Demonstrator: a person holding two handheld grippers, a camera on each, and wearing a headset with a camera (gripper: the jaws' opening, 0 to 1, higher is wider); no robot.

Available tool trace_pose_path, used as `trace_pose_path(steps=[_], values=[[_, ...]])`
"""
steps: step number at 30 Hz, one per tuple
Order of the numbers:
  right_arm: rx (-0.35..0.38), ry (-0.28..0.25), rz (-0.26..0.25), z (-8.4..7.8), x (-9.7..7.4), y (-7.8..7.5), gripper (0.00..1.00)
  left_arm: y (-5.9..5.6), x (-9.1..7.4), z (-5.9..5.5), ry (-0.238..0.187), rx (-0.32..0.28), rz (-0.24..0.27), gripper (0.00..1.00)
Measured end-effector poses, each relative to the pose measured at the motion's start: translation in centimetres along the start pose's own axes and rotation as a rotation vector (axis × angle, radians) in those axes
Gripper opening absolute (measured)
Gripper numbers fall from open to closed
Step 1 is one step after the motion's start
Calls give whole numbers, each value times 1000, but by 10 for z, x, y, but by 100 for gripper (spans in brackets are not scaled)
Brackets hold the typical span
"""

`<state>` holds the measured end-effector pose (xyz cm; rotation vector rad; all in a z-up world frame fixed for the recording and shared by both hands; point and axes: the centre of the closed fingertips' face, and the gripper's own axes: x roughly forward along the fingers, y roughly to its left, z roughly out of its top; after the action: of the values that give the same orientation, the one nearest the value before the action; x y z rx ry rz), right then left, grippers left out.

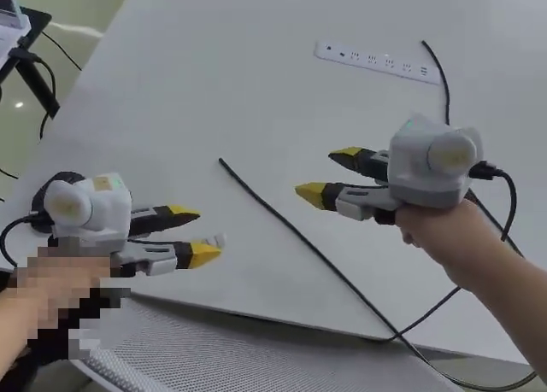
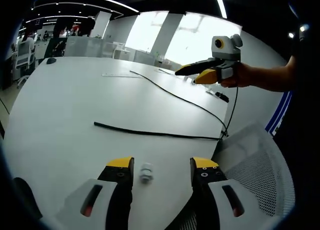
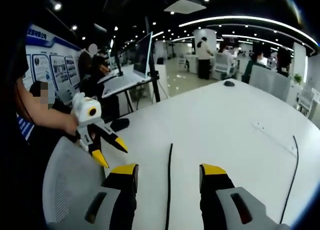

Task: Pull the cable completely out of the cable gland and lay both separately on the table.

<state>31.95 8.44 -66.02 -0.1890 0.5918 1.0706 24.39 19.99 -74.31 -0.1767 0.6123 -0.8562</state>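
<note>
— Which step were we at?
— The last, we judged. The black cable (image 1: 297, 236) lay stretched along the tabletop (image 1: 214, 84). The small white cable gland (image 2: 146, 173) sat apart from it, just ahead of our left gripper (image 1: 198, 233).
— And the jaws?
— Both pairs were wide open and held nothing. Our right gripper (image 1: 320, 173) hovered above the cable, pointing left. The left one was low at the tabletop's near edge.
— Next?
— Only to draw clear without nudging either piece.

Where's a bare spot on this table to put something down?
Biggest bare patch: the table left of the black cable, up to the far edge. Another lies between the cable and the power strip. Crowded near the front edge: the cable gland sits by the left gripper.
</note>
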Motion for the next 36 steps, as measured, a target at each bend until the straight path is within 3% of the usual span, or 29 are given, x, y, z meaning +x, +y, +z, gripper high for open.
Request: trace_pose_path(steps=[6,15,23,29,36], values=[[-25,-20,-20,-10,-25,2,54,-10,-6,7,1,13,-4,49],[93,-65,-78,-37,-59,-6,60,-22,-14,16,7,41,11,55],[155,-58,-122,-71,-86,-8,64,-28,-21,21,1,56,19,60],[173,-69,-113,-90,-100,3,71,-28,-23,24,0,66,16,64],[154,-34,-100,-110,-105,17,79,-32,-23,18,25,72,9,70]])
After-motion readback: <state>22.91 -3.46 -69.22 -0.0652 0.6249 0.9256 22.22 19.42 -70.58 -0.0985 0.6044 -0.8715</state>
